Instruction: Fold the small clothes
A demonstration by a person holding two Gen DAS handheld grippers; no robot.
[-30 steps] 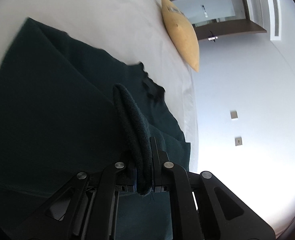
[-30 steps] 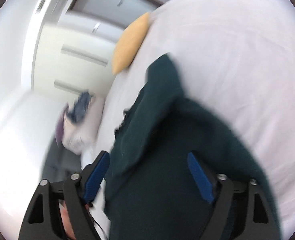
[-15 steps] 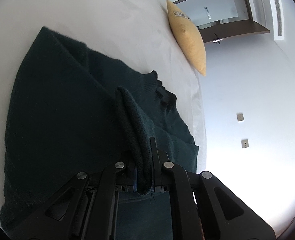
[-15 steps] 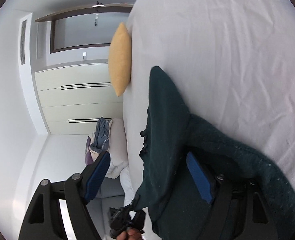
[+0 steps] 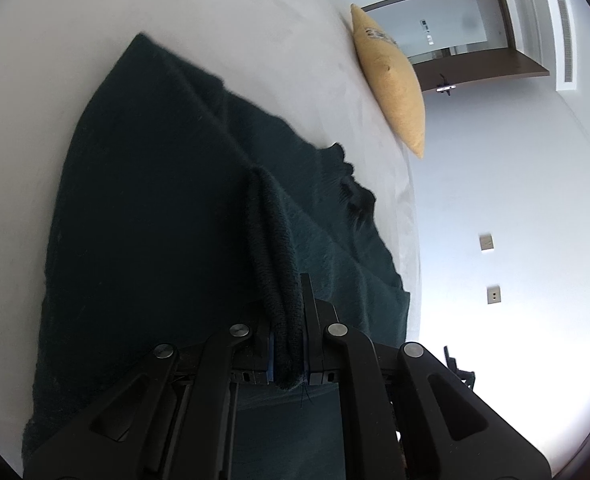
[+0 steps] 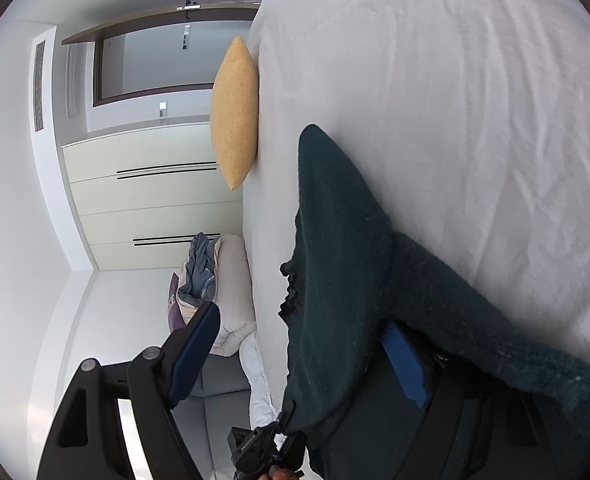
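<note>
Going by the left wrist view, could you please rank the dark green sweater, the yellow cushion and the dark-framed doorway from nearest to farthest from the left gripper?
1. Dark green sweater: a fold of it is pinched in the left gripper, the rest spread on the white bed.
2. Yellow cushion: up right, at the bed's far edge.
3. Dark-framed doorway: beyond the cushion, top right.

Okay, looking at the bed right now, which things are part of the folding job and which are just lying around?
Part of the job:
dark green sweater
left gripper, clamped on a fold of it
right gripper, open
white bed sheet under it

Just lying about:
yellow cushion
pile of bedding and clothes
</note>
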